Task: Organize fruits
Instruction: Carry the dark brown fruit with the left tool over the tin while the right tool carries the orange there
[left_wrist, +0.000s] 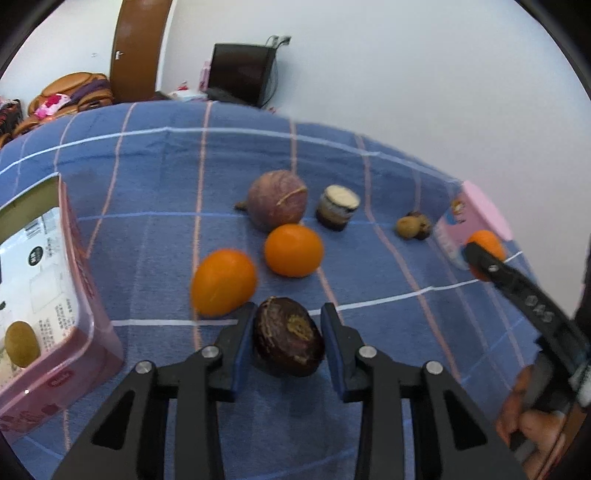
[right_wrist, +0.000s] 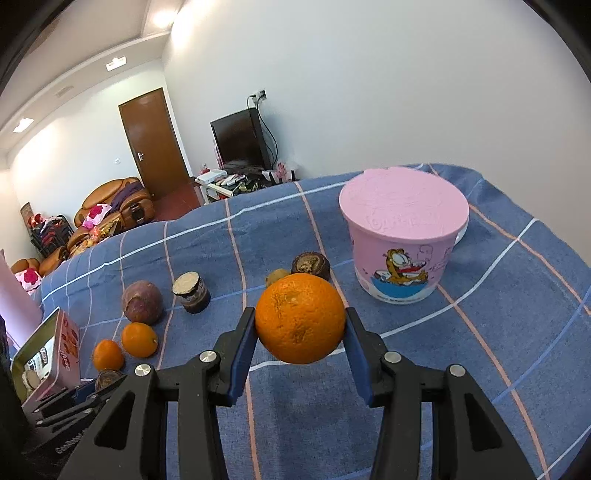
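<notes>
My left gripper is shut on a dark purple passion fruit just above the blue checked cloth. Two oranges and a large purple passion fruit lie just beyond it. My right gripper is shut on an orange and holds it above the cloth, in front of the pink Garfield tub, whose lid is on. The open pink tin box at the left holds a kiwi. The right gripper also shows in the left wrist view.
A small dark jar stands behind the oranges. A small kiwi and a dark passion fruit lie left of the tub. The table edge runs along the back, with a wall, TV and sofa beyond.
</notes>
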